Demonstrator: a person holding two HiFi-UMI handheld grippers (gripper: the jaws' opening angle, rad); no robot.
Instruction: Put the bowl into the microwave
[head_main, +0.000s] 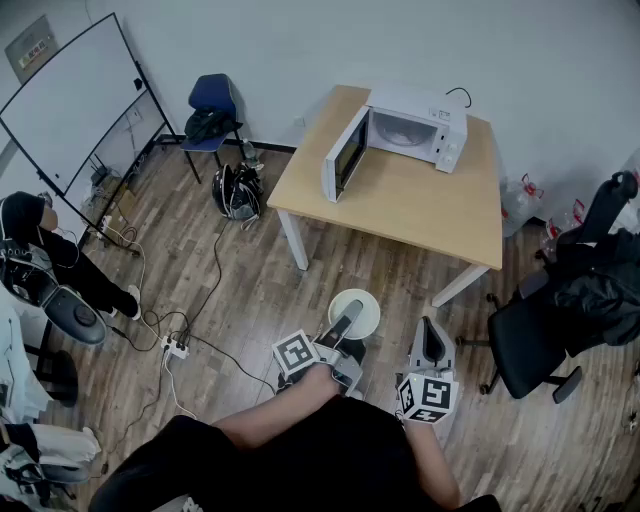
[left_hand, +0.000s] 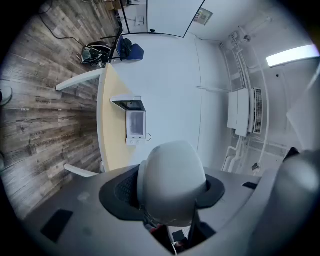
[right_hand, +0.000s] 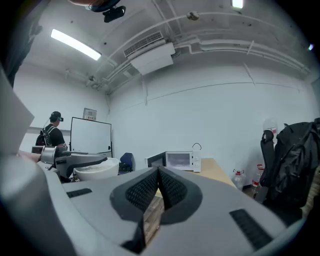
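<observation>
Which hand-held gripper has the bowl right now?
The left hand-held gripper, clamped on the white bowl; the right hand-held gripper is shut and empty.

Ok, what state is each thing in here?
microwave: on the table, door swung open.
bowl: upright, gripped at its rim, short of the table.
left gripper: shut on the bowl.
right gripper: shut, nothing between its jaws.
</observation>
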